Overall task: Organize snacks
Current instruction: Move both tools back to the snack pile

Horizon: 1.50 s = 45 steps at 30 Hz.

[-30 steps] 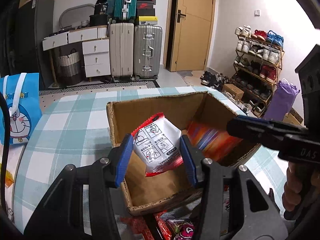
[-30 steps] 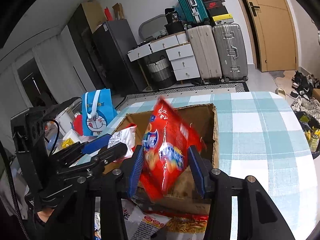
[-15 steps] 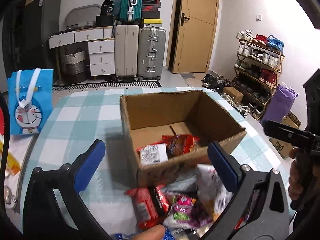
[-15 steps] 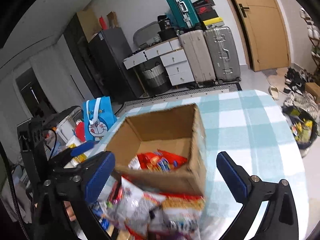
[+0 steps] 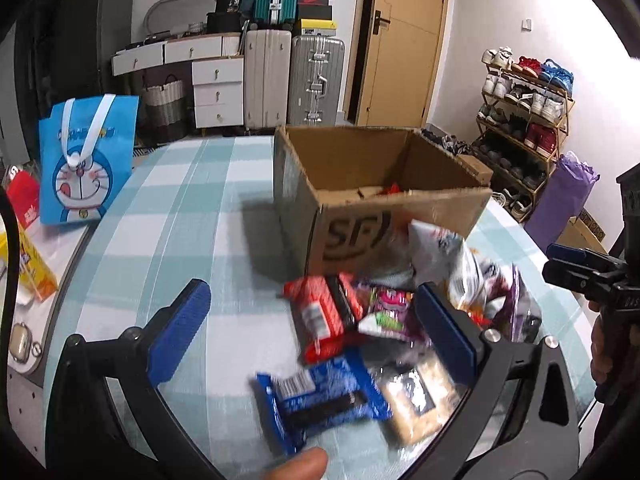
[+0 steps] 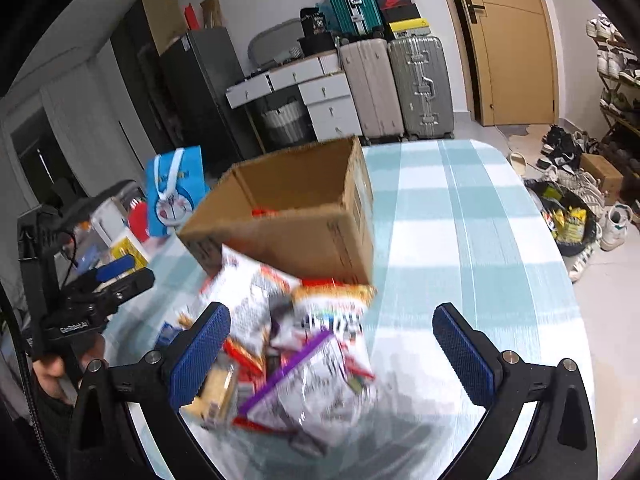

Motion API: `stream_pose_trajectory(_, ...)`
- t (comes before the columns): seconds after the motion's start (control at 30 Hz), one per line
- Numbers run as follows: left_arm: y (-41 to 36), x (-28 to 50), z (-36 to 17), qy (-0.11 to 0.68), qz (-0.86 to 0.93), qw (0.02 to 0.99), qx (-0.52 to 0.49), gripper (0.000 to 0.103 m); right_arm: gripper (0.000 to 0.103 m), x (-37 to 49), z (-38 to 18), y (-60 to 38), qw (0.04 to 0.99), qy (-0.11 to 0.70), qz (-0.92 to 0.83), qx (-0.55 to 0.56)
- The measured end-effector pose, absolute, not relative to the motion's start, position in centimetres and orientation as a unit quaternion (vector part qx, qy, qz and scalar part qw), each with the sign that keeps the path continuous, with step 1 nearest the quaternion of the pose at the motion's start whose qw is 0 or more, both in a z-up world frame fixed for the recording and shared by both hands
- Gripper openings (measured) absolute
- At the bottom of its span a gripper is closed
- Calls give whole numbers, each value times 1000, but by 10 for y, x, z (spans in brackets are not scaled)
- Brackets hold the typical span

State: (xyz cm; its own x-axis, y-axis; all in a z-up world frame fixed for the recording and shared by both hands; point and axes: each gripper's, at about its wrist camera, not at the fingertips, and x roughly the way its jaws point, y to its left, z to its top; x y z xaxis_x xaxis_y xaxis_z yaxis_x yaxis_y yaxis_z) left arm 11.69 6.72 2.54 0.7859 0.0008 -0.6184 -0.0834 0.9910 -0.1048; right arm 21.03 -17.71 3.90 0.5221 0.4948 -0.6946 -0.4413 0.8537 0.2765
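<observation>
1. Two tools are spread wide with nothing between their pads: the left tool (image 5: 312, 334) hangs over the near side of the snack pile, the right tool (image 6: 332, 346) over its other side.
2. Loose snack packets lie heaped on the teal-and-white checked worktop (image 5: 168, 216), just in front of the open brown cardboard box (image 5: 376, 184) and touching its near wall. At least one red packet (image 6: 264, 213) already sits inside the box.
3. I judge this to be the step between drops: both tools are free and lined up on the pile for another pick.
4. For the left tool the handiest targets are the blue foil packet (image 5: 320, 398) and the red wrapped packet (image 5: 320, 316); for the right, the crinkly clear bag with a purple strip (image 6: 316, 380). The packets are blurred and overlapping, so which one lies on top is hard to say.
5. The next move calls for lowering onto a single packet and closing on its body, not on a neighbour's edge.
6. Open worktop lies to the right of the box and pile; the rounded worktop edge is close on that side. A blue cartoon gift bag (image 5: 86, 160) stands well apart on the left.
</observation>
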Motion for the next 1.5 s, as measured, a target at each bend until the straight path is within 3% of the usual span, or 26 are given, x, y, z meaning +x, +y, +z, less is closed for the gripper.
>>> stream_pose_trajectory(0.4,58,100,4,364,13,930,-57,102,103,193,6,-165,847,459,270,5)
stream_pose_trajectory(0.83,55,110,-15,397,-3,916,-53,102,101,205,-19,-167,806,511,294,54)
stream_pose_trajectory(1.23,53,113,-23,406,-7,913,-46,102,61,203,-16,-167,808,495,314,54)
stream_pose_trajectory(1.5,54,113,-23,407,-7,912,-47,102,52,201,-9,-172,806,494,321,56)
